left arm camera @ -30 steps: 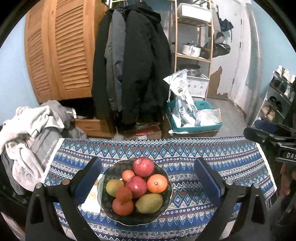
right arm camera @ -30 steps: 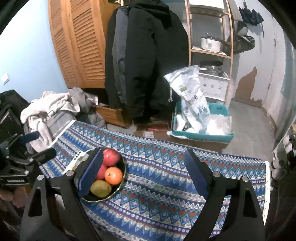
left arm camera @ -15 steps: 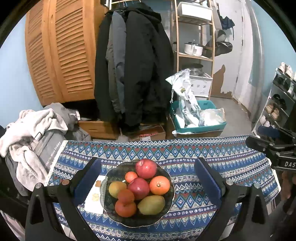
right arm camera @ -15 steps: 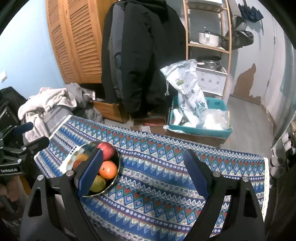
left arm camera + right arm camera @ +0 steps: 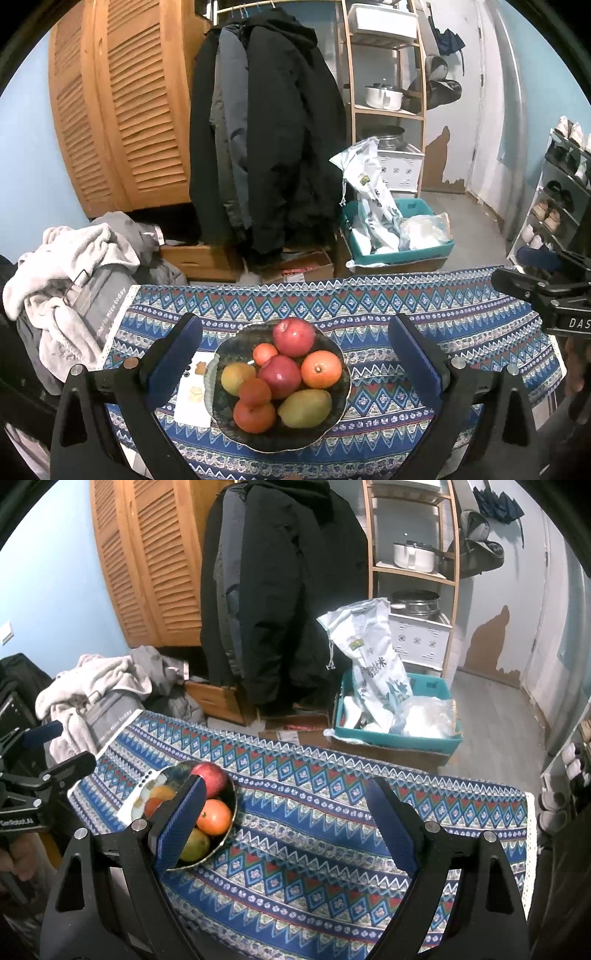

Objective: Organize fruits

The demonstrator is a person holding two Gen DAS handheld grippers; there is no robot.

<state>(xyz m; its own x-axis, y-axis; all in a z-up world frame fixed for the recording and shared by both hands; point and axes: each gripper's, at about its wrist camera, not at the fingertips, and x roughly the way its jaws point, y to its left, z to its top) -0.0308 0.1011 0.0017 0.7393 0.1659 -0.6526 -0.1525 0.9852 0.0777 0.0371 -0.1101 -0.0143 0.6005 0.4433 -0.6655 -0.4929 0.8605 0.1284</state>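
Note:
A dark patterned bowl (image 5: 332,424) sits on the blue patterned tablecloth (image 5: 461,332), piled with fruit: two red apples (image 5: 294,336), an orange (image 5: 321,369), two yellow-green mangoes (image 5: 304,408) and small tangerines (image 5: 254,415). My left gripper (image 5: 293,354) hovers above the bowl, open wide, with nothing between its blue pads. In the right wrist view the bowl (image 5: 231,823) lies at the left, partly behind the left finger. My right gripper (image 5: 286,823) is open over bare cloth (image 5: 314,849) to the right of the bowl, and it also shows at the left wrist view's right edge (image 5: 539,295).
A white card (image 5: 194,395) lies left of the bowl. Crumpled grey clothes (image 5: 70,277) sit past the table's left end. Beyond the far edge hang dark coats (image 5: 266,147), with a teal crate of bags (image 5: 395,236), a wooden shelf (image 5: 384,92) and a shoe rack (image 5: 561,192).
Both views have shifted slightly, so the bowl sits a little further right between the left gripper's fingers. Both grippers have stayed open and no fruit has moved.

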